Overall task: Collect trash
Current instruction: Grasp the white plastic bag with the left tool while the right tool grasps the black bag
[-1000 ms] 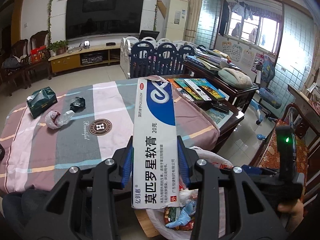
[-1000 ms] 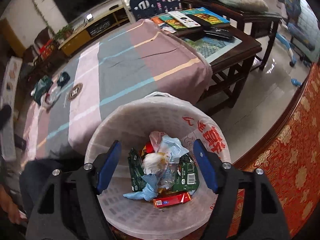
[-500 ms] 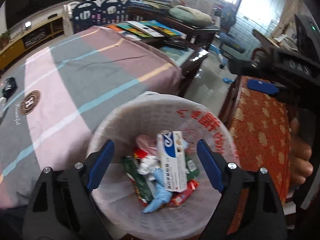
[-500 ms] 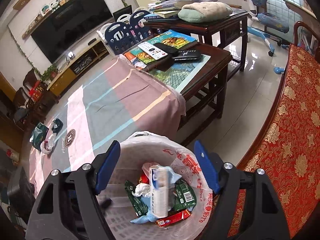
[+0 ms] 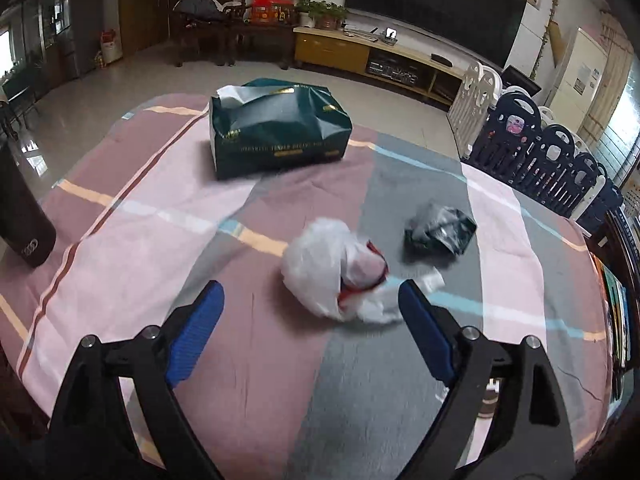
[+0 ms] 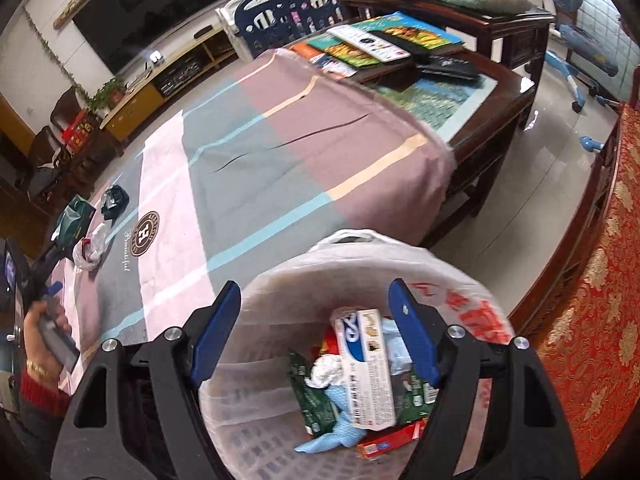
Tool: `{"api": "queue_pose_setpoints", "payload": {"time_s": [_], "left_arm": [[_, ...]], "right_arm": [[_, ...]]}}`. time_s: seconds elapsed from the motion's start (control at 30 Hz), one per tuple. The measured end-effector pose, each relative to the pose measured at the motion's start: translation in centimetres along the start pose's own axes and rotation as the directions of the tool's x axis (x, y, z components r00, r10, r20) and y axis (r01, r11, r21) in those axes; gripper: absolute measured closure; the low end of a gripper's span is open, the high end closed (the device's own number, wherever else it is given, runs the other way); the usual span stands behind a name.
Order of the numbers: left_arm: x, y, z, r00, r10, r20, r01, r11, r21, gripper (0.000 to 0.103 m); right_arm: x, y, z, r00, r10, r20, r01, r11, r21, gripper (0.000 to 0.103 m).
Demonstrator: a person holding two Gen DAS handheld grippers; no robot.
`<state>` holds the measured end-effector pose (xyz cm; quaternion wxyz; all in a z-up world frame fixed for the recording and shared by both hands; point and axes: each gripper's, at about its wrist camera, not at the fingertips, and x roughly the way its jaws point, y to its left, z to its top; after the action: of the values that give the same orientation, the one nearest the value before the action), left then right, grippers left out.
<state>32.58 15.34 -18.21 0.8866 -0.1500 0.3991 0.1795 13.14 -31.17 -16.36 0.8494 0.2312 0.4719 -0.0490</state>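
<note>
My left gripper (image 5: 309, 288) hovers over the striped tablecloth (image 5: 160, 240), its jaws opening with nothing between them. Just beyond its fingertips lies a crumpled white plastic bag (image 5: 320, 268) with something red inside. A crumpled black bag (image 5: 440, 232) sits to its right. My right gripper (image 6: 315, 288) stands open above the lined trash bin (image 6: 248, 432) and holds nothing. In the bin, a white and blue ointment box (image 6: 366, 364) rests on wrappers and tissue. The right wrist view also shows the white bag (image 6: 90, 246) far off at the left.
A dark green tissue pack (image 5: 276, 128) lies behind the bags. A black cylinder (image 5: 24, 216) stands at the table's left edge. Books and remotes (image 6: 380, 40) cover the wooden table beyond the cloth. A red patterned sofa (image 6: 592, 280) flanks the bin. A hand (image 6: 44, 316) grips the left tool.
The left gripper let the ointment box drop into the bin, opened wide and swung across to the white bag. The right gripper shifted slightly over the bin.
</note>
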Motion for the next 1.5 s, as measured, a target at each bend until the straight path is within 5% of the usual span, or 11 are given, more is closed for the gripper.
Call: {"api": "queue_pose_setpoints", "payload": {"time_s": [0.4, 0.5, 0.57, 0.67, 0.87, 0.97, 1.03, 1.13, 1.33, 1.5], "left_arm": [[5.7, -5.2, -0.4, 0.997, -0.034, -0.075, 0.055, 0.952, 0.3, 0.012], [6.6, -4.8, -0.6, 0.991, -0.052, -0.124, 0.087, 0.951, 0.296, 0.034], [6.6, -4.1, -0.7, 0.991, -0.04, -0.131, 0.077, 0.954, 0.29, 0.066], [5.4, -1.9, -0.7, 0.983, -0.114, -0.143, 0.136, 0.978, 0.156, 0.08], [-1.5, 2.7, -4.0, 0.967, -0.254, -0.032, 0.248, 0.96, -0.13, 0.081], [-4.1, 4.4, -7.7, 0.982, -0.188, 0.005, 0.184, 0.96, -0.211, 0.081], [-4.9, 4.6, -8.8, 0.981, -0.194, 0.003, 0.189, 0.955, -0.229, 0.081], [-7.4, 3.8, -8.8, 0.979, -0.146, 0.14, 0.167, 0.974, -0.152, 0.077], [-6.9, 4.0, -8.8, 0.983, -0.147, 0.106, 0.161, 0.976, -0.148, 0.077], [-6.6, 4.8, -9.0, 0.981, -0.165, 0.102, 0.181, 0.968, -0.175, 0.077]], "right_arm": [[2.5, 5.4, 0.9, 0.998, 0.038, -0.057, -0.041, 0.997, -0.061, 0.028], [2.8, 6.0, 0.7, 0.997, 0.038, -0.065, -0.042, 0.997, -0.067, 0.028], [2.9, 6.4, 0.7, 0.997, 0.039, -0.068, -0.044, 0.996, -0.074, 0.028], [3.0, 7.0, 0.8, 0.997, 0.046, -0.065, -0.051, 0.996, -0.08, 0.028], [4.2, 11.6, 1.8, 0.994, 0.087, -0.066, -0.097, 0.984, -0.153, 0.028], [5.8, 16.5, 2.7, 0.989, 0.126, -0.073, -0.14, 0.963, -0.232, 0.028], [7.3, 20.2, 3.4, 0.989, 0.136, -0.059, -0.148, 0.941, -0.304, 0.028], [10.1, 26.3, 4.4, 0.988, 0.148, -0.048, -0.154, 0.902, -0.404, 0.028], [16.3, 37.1, 6.5, 0.998, 0.062, 0.032, -0.033, 0.821, -0.571, 0.028], [21.3, 40.4, 8.9, 0.999, -0.024, 0.036, 0.04, 0.843, -0.536, 0.028]]}}
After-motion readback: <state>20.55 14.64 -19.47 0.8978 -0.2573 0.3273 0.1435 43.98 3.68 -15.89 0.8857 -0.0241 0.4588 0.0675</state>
